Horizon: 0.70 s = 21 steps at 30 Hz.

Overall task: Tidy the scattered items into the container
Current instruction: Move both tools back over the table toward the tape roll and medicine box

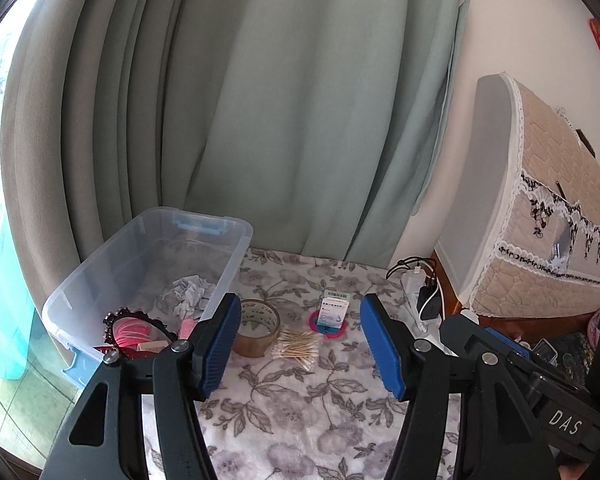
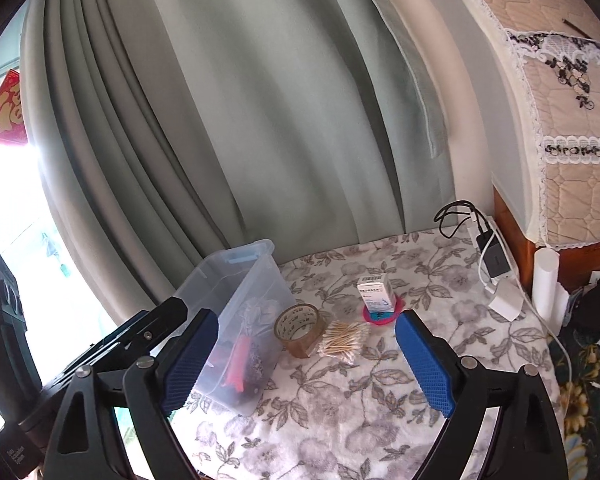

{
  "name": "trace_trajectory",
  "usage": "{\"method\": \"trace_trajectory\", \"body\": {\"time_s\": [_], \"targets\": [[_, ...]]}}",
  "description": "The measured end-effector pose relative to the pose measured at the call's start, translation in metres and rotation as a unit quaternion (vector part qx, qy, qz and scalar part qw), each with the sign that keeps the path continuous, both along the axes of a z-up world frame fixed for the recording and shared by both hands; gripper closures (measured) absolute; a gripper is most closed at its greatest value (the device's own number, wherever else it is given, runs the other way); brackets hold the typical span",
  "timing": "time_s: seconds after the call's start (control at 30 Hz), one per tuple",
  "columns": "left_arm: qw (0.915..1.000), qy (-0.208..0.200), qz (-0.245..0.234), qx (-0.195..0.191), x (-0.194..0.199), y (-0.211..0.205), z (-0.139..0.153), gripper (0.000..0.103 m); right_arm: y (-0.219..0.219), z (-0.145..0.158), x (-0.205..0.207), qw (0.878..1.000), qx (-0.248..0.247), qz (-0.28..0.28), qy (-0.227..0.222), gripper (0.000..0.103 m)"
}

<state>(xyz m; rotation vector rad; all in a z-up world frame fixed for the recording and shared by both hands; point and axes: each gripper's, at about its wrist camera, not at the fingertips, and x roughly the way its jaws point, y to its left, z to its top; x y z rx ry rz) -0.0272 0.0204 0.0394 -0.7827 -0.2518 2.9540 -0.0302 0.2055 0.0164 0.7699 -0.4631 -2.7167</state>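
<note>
A floral cloth (image 1: 300, 400) covers the table, and behind it a grey-green curtain (image 1: 280, 100) fills the view from ten to one o'clock, with bright window light at nine o'clock. A quilted, lace-trimmed cover (image 1: 548, 208) sits at three o'clock, a tangle of chargers (image 1: 424, 300) just below it at the table's edge. The clear bin (image 1: 148, 264) stands at the cloth's nine o'clock side, already holding crumpled paper (image 1: 188, 292), a framed mirror (image 1: 134, 334) and some pink bits. Still out on the cloth, just right of the bin: the tape roll (image 1: 258, 334), touching or nearly touching the bin wall, then the cotton swabs (image 1: 296, 346) at its three o'clock, then a small box (image 1: 334, 308) standing upright on a pink disc (image 1: 328, 326). Left gripper (image 1: 300, 340) hangs above the near cloth, tilted down, jaws apart with nothing between them, framing tape, swabs and box. Right gripper (image 2: 306, 356) sits alongside, pitched down too, jaws spread wide and empty, the bin at its ten o'clock and the box at twelve
</note>
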Motion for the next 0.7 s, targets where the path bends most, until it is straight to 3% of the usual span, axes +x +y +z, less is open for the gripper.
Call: {"method": "trace_trajectory", "body": {"time_s": [0.17, 0.37, 0.57, 0.7], "targets": [[0.9993, -0.025, -0.028, 0.006, -0.007, 0.014, -0.012, 0.04, 0.02, -0.011, 0.006, 0.999, 0.019, -0.038, 0.0, 0.007], [0.9968, -0.048, -0.044, -0.046, -0.017, 0.039, -0.029, 0.04, 0.035, -0.029, -0.001, 0.997, 0.042, -0.064, -0.027, 0.006], [0.9945, -0.063, -0.046, -0.07, -0.022, 0.046, -0.044, 0.04, 0.044, -0.052, -0.013, 0.996, 0.025, -0.065, -0.053, 0.006], [0.9943, -0.067, -0.048, -0.068, -0.027, 0.043, -0.053, 0.039, 0.039, -0.063, -0.019, 0.997, 0.039, -0.034, -0.057, 0.006]]}}
